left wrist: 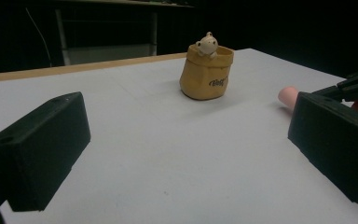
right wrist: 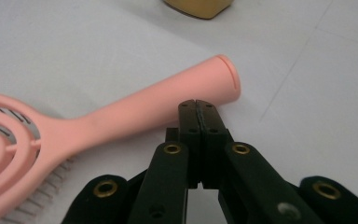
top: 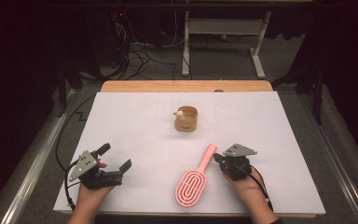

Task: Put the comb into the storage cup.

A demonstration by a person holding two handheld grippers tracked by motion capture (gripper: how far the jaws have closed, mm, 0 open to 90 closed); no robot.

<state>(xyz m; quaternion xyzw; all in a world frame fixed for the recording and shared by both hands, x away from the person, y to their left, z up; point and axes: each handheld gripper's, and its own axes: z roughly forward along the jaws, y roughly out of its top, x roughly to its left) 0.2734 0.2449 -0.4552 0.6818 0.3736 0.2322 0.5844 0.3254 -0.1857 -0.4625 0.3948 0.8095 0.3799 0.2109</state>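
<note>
On the white table (top: 135, 126) a pink hairbrush (top: 195, 179) lies at the near right, its oval head toward the near edge and its handle pointing away to the far right. The right gripper (top: 218, 157) sits just to the right of that handle. Its jaws are pressed together with nothing between them, and in the right gripper view the closed tips (right wrist: 198, 108) meet the side of the brush handle (right wrist: 158, 105) close to its rounded end, touching it or very nearly so.

The left gripper (top: 116, 158) rests at the near left, well apart from the brush, with its jaws spread wide and empty.

Farther back, near the middle of the table, stands a small tan sack-shaped cup (top: 186, 118) with a little bear figure (left wrist: 207, 45) peeking over its rim.
</note>
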